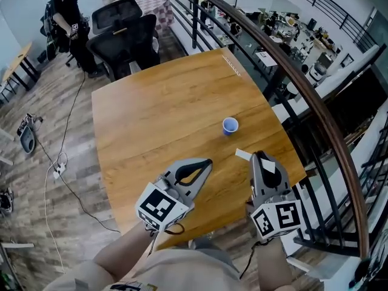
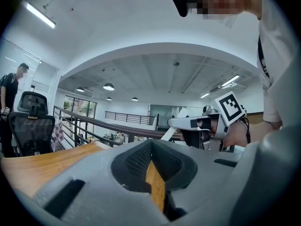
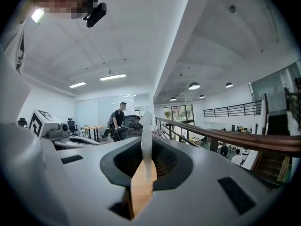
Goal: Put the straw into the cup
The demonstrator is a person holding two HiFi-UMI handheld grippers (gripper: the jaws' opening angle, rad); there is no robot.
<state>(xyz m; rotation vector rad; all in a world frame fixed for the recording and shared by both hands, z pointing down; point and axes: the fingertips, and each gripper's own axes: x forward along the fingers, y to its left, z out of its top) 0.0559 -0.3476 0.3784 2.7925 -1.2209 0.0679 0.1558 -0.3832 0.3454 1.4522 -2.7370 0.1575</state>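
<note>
Right gripper (image 1: 259,156): sitting nearest me over the table's front edge, it is pinching a thin white straw (image 1: 243,154) between its grey jaws; the straw is sticking out crosswise toward the other tool.
Left gripper (image 1: 208,162): it is hovering alongside with its jaws resting together and nothing between them.
Small blue cup (image 1: 230,125): it is standing upright and open-mouthed on the table, a little beyond both grippers and apart from the straw.
Step in hand: by my reading, the straw is being carried to the cup and is not yet over it.
Doing it well: I'd be tipping the straw's free end down over the mouth and lowering it inside before loosening the grip; the cup looks light, so a knock on its rim could be tipping it, and the idle gripper could be steadying it.
Surface: the square wooden table (image 1: 157,120) is lying bare apart from the cup.
Room: a dark curved railing (image 1: 291,65) is running past the table, black office chairs (image 1: 127,35) are waiting at its far end, and a person in dark clothes (image 1: 68,17) is standing beyond them.
</note>
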